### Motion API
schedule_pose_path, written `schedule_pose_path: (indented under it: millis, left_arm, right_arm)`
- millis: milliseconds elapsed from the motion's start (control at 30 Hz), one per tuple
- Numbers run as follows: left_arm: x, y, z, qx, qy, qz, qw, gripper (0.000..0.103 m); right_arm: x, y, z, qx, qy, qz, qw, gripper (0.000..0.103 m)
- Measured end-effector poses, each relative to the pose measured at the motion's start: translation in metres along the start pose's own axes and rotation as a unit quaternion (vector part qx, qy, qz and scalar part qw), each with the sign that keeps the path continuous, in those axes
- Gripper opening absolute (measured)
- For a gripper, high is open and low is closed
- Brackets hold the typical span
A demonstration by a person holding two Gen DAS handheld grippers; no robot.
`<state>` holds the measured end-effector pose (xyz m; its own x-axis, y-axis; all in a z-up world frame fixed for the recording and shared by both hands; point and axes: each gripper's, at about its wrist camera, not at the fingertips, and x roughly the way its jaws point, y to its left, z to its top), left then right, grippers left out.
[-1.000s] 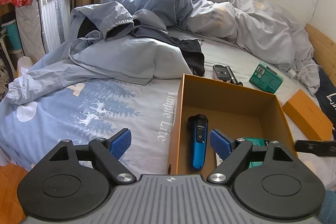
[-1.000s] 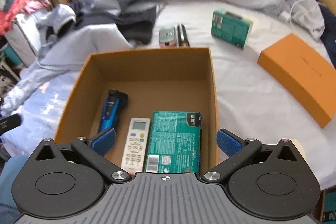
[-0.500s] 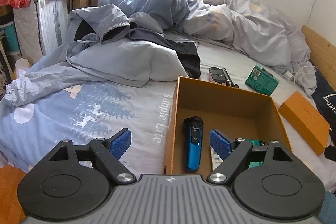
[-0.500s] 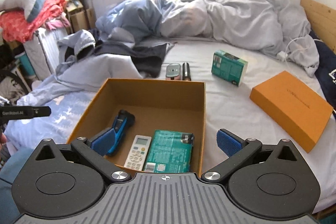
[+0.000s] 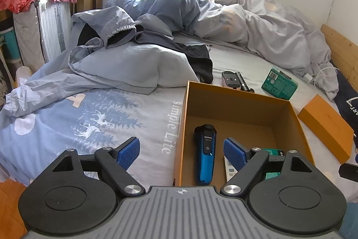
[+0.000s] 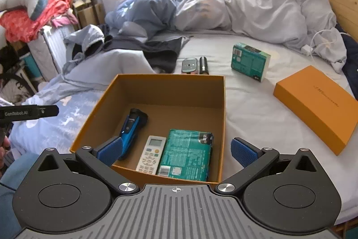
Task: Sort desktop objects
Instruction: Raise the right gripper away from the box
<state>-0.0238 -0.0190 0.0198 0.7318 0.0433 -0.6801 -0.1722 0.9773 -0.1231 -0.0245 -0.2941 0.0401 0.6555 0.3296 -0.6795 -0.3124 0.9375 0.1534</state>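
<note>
Two views show your grippers above a bed. Through the left wrist camera, your left gripper (image 5: 181, 150) hangs with its blue pads spread wide and nothing between them; just beyond it an open orange cardboard box (image 5: 235, 96) sits on the patterned sheet (image 5: 89, 118); a blue electric shaver (image 5: 205, 156) lies lengthwise on the box floor near the left wall; a white remote (image 5: 230, 169) and a green packet (image 5: 274, 152) are partly hidden behind the right pad; beyond the box's far wall lie a small grey oval device (image 5: 230, 78) and a dark cylinder (image 5: 244, 84) side by side, with a green carton (image 5: 279, 83) to their right; a closed orange box (image 5: 324, 124) rests well to the right.

Through the right wrist camera, your right gripper (image 6: 177, 150) is also spread wide and empty, poised over the near wall of the cardboard box (image 6: 167, 86); inside lie the shaver (image 6: 132, 124) at a slant on the left, the remote (image 6: 151, 155) in the middle and the flat green packet (image 6: 188, 155) on the right, remote and packet just beside each other; the oval device (image 6: 189, 65) and cylinder (image 6: 203, 65) lie just behind the box; the green carton (image 6: 250, 61) stands further right; the closed orange box (image 6: 313, 104) lies apart on the white sheet; a crumpled grey duvet (image 6: 246, 8) fills the far side of the bed.
</note>
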Motion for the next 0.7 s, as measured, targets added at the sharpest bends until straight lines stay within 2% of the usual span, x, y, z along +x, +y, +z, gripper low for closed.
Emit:
schedule_pose_path:
  millis: [233,700]
  left_arm:
    - [0.000,-0.002,-0.001,0.004,0.000,-0.002,1.0000,0.087]
    - [0.001,-0.001,0.000,0.000,0.001,-0.006,1.0000,0.087]
  right_arm:
    - [-0.006,0.015,-0.023,-0.003,0.003,-0.001,1.000,0.103]
    - [-0.003,0.017,-0.025,-0.003,0.007,-0.005,1.000,0.103]
